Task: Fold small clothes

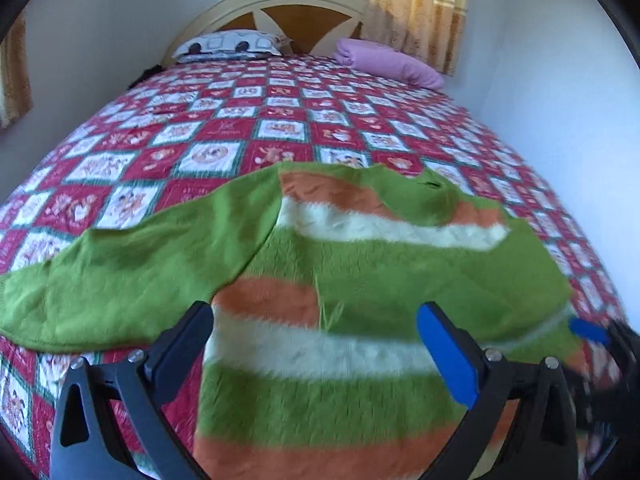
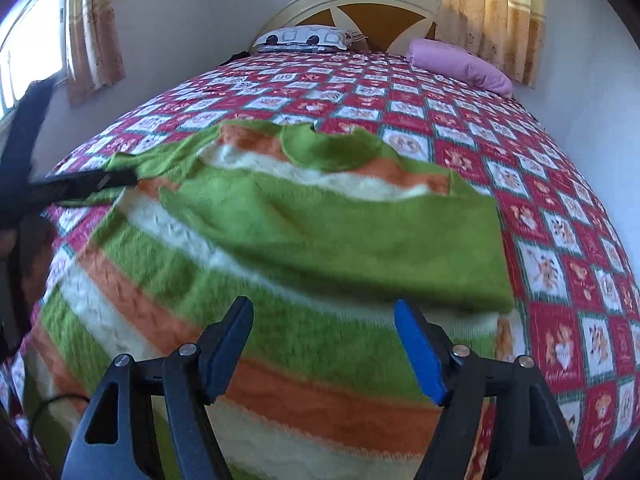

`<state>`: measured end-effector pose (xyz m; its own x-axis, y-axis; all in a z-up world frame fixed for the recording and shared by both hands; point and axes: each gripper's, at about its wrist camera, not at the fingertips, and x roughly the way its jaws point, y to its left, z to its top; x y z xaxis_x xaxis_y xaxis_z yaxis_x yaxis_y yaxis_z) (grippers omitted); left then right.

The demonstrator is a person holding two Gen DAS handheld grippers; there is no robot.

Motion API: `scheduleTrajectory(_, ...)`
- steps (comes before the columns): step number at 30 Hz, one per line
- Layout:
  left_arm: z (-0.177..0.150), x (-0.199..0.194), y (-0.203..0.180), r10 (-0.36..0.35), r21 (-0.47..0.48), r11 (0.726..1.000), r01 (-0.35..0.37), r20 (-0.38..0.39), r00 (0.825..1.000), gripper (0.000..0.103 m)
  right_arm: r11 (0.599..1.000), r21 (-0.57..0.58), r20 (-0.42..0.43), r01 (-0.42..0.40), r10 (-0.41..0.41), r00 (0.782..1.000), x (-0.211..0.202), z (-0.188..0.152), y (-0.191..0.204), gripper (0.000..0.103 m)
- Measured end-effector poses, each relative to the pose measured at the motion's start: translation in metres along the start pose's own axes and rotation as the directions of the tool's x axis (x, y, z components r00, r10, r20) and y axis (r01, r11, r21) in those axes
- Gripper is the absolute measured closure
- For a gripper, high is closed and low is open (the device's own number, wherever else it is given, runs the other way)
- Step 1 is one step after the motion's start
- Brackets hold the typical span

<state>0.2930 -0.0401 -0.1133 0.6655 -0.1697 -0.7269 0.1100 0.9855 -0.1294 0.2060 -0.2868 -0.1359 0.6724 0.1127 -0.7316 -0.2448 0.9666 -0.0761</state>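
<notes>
1. Your sweater (image 2: pixel 248 264), green with orange and cream stripes, lies spread on the bed (image 1: pixel 280 120), over the patterned quilt, body running from the collar at the far end down to the hem nearest you.
2. One sleeve (image 2: pixel 360 240) is already laid across the chest, its cuff end near the right edge of the body; the other sleeve (image 1: pixel 112 280) stretches out flat to the left, well clear of the body.
3. Your right gripper (image 2: pixel 324 344) hangs over the lower body just below that folded sleeve, its jaws apart with nothing between them and no pad pressing the knit.
4. Your left gripper (image 1: pixel 316 344) is also spread wide and empty, sitting over the striped body, with the outstretched sleeve just off to its left.
5. The relation that matters: the unfolded sleeve lies leftward, its long axis running crosswise to the body, so your left hand looks the nearer one to take it. I'd judge the next move is bringing that sleeve across the chest.
6. The pillow (image 1: pixel 232 44) and pink bundle (image 1: pixel 392 64) at the headboard stay well away from the work.
</notes>
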Motion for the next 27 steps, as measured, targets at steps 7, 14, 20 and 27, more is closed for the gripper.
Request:
scheduleTrajectory(7,-0.017,0.033,-0.021,-0.051,0.004,0.999,0.052,-0.144,0.988,0.037,0.998,0.068,0.017,-0.003,0.002,1.000,0.007,-0.019,-0.015,0.029)
scheduleTrajectory(14,-0.033,0.011,-0.020,-0.116,0.031,0.992,0.120,-0.102,0.988,0.093,0.997,0.076,0.035,-0.010,0.007,0.999,0.011,-0.033,-0.016,0.029)
scheduleTrajectory(20,-0.055,-0.024,-0.020,-0.145,0.106,0.983,0.151,-0.070,0.987,0.094,0.993,0.111,0.046,-0.028,0.023,0.999,0.010,-0.037,-0.023,0.029)
scheduleTrajectory(27,-0.051,-0.024,-0.001,-0.024,0.062,0.998,0.025,-0.018,1.000,0.023,0.996,0.090,0.038,-0.017,0.014,0.999,0.010,-0.038,-0.021,0.024)
